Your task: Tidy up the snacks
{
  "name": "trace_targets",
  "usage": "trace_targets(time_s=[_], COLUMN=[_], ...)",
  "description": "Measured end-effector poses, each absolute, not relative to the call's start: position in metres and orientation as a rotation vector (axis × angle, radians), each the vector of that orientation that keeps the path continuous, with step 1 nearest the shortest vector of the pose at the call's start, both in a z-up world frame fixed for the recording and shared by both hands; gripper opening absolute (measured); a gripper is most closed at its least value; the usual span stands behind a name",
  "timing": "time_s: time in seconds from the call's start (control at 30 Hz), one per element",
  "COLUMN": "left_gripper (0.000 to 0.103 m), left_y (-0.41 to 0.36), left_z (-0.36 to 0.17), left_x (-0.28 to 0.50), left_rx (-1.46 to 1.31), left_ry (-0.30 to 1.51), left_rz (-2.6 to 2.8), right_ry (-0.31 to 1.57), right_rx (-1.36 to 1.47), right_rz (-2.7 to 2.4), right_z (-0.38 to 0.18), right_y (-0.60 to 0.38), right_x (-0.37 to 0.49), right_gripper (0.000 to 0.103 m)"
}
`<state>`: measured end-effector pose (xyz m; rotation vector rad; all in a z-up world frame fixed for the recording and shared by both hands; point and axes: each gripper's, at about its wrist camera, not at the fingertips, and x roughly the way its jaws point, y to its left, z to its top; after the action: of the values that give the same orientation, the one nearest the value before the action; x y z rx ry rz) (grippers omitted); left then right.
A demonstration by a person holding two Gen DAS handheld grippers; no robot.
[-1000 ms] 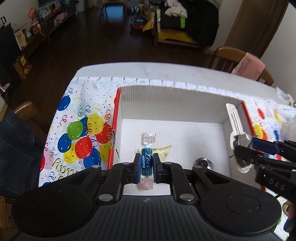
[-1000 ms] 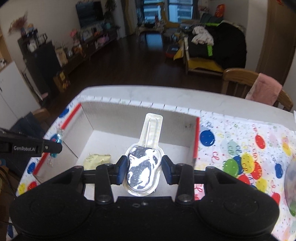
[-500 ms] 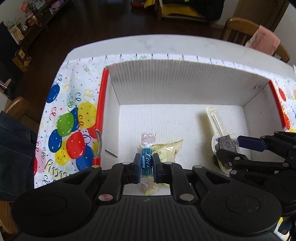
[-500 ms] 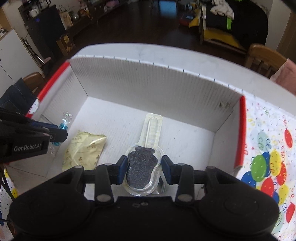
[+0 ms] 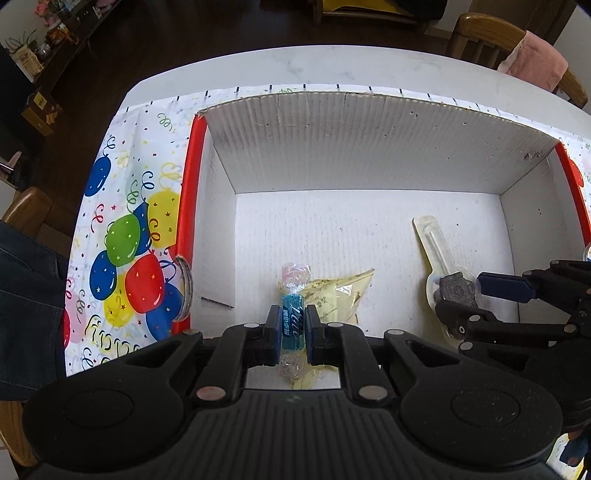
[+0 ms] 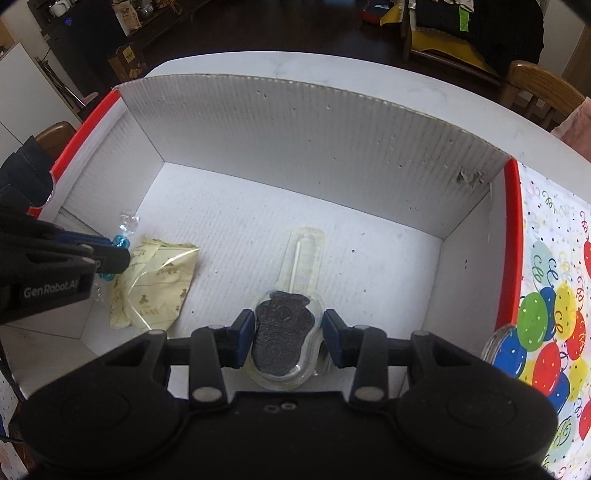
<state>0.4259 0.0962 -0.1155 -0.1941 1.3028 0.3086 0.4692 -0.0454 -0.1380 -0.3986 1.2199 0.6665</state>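
Note:
A white corrugated box (image 5: 369, 147) with red rims stands on the table. My left gripper (image 5: 291, 332) is shut on a blue wrapped candy (image 5: 292, 312), held low inside the box above a yellow packet (image 5: 343, 295) that lies on the floor. In the right wrist view my right gripper (image 6: 286, 332) is shut on a dark chocolate lollipop (image 6: 282, 328) in a clear blister, stick pointing away, low over the box floor (image 6: 369, 258). The left gripper (image 6: 110, 258) shows at the left, beside the yellow packet (image 6: 155, 284).
A balloon-print tablecloth (image 5: 125, 240) covers the table around the box. A clear round thing (image 6: 498, 339) sits just outside the box's right wall. Wooden chairs (image 5: 491, 33) stand beyond the table's far edge. The box's far half (image 5: 332, 229) holds nothing.
Both grippers have sunk into the box with their snacks and tipped further downward. Each grip holds as before.

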Motion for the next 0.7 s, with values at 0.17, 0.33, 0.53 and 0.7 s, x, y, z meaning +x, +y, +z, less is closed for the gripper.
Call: trace_targets(time_s=[0.17,0.33,0.53,0.7], left_gripper=[0.012,0.012,0.019,0.019], left_y=[0.096,0.099,0.101,0.101], left_z=[-0.114,-0.108,-0.093,-0.076], left_x=[0.424,0.417,0.402,0.385], left_rx=[-0.209,-0.232,-0.271,-0.294], left_ry=[1.298,1.274,1.229,1.179], left_rz=[0.31,0.316,0.32,0.315], right_ry=[1.213,1.19,1.151,1.115], right_rx=[-0.392,-0.376,-0.334,-0.313], right_rz=[0.665,0.684,0.744,0.769], right_z=[-0.139,-0.131,-0.111,-0.095], right_y=[-0.047,-0.051,-0.058,-0.061], right_x=[0.47,0.469,0.46,0.448], right_gripper=[0.041,0.043,0.047,0.05])
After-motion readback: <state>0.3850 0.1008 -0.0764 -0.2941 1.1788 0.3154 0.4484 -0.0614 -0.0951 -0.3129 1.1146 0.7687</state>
